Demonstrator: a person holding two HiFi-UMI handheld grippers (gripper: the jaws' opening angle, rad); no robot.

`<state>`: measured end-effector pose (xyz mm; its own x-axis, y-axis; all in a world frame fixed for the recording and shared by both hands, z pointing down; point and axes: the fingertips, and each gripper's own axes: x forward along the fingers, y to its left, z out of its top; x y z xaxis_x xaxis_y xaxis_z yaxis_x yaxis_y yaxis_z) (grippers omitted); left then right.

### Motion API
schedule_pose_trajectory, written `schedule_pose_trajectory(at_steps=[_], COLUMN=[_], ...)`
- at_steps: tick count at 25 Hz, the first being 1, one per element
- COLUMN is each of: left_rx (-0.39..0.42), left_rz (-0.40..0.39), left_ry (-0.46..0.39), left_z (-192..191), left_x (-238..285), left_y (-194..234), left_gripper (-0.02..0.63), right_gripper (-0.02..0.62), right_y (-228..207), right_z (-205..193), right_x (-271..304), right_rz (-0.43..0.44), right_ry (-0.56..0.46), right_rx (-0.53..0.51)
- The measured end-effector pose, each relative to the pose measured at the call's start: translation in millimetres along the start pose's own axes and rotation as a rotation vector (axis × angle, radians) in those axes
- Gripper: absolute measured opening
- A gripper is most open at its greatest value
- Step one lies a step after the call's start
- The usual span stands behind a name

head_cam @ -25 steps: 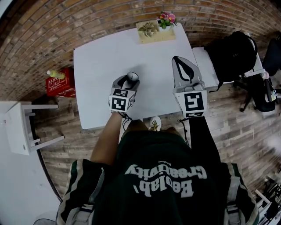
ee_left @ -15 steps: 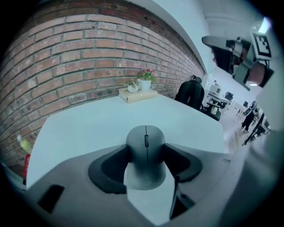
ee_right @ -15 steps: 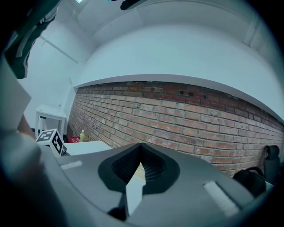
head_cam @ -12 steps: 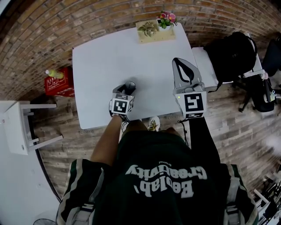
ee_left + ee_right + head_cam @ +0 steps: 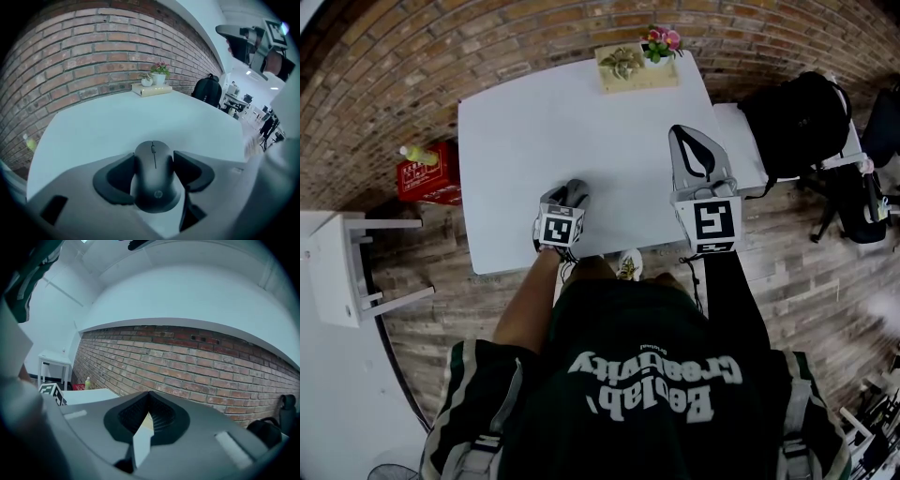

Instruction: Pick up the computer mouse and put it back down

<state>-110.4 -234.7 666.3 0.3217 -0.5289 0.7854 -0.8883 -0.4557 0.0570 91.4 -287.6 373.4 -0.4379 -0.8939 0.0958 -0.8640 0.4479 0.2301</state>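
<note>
Gripping the mouse [image 5: 154, 178] by its sides with the left gripper [image 5: 571, 195], pads snug against it. Down low at the table [image 5: 525, 122], near the middle of the front edge; cannot tell whether resting on the top or just above it. Holding the right gripper [image 5: 149, 394] closed and empty, tips together, over the front right corner. At the far edge, a book [image 5: 637, 73] carrying two plants.
</note>
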Motion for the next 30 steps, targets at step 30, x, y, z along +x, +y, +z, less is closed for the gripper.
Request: schedule_pose_trajectory(at_steps=[30], left_rx=[0.235], left_rz=[0.074], left_ry=[-0.517], left_z=[199], left_x=[-144], left_y=[-7], left_gripper=[0.287], right_gripper=[0.014], right_y=[10], right_z=[24], right_x=[10], right_rz=[0.029], right_ry=[-0.054], right_rx=[-0.018])
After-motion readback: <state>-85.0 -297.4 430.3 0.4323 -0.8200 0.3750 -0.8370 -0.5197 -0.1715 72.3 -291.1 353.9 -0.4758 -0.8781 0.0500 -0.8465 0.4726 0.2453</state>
